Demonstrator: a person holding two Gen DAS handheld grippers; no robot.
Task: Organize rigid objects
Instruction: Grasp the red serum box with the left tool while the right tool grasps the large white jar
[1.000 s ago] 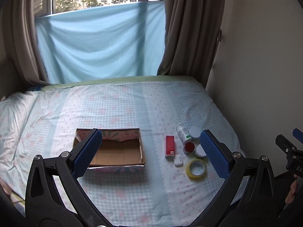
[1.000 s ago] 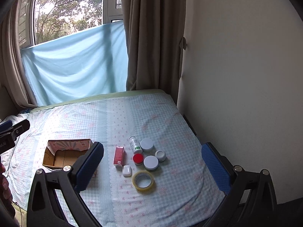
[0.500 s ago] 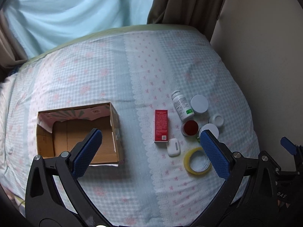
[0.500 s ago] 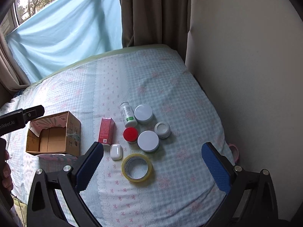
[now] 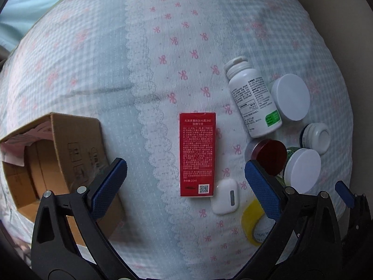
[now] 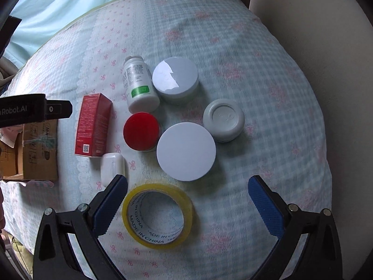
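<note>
A red carton (image 5: 197, 154) (image 6: 94, 124) lies flat on the bed, with a white earbud case (image 5: 225, 196) (image 6: 112, 169) at its near end. Right of it lie a white pill bottle (image 5: 253, 100) (image 6: 138, 85), a red-lidded jar (image 5: 270, 156) (image 6: 141, 130), two white-lidded jars (image 6: 185, 154) (image 6: 175, 77), a small grey jar (image 6: 223, 119) and a yellow tape roll (image 6: 159, 215) (image 5: 253, 219). An open cardboard box (image 5: 46, 158) (image 6: 35, 154) stands at the left. My left gripper (image 5: 185, 184) is open above the red carton. My right gripper (image 6: 186, 203) is open above the tape roll.
The bed sheet (image 6: 256, 58) is pale blue check with pink bows. A beige wall (image 6: 326, 23) runs along the bed's right side. A blue cloth (image 6: 58, 4) hangs at the far left. The left gripper's body (image 6: 28, 112) shows at the right wrist view's left edge.
Both grippers have dropped lower and closer to the objects. The left now frames the red carton, the right the tape roll. Both stay open.
</note>
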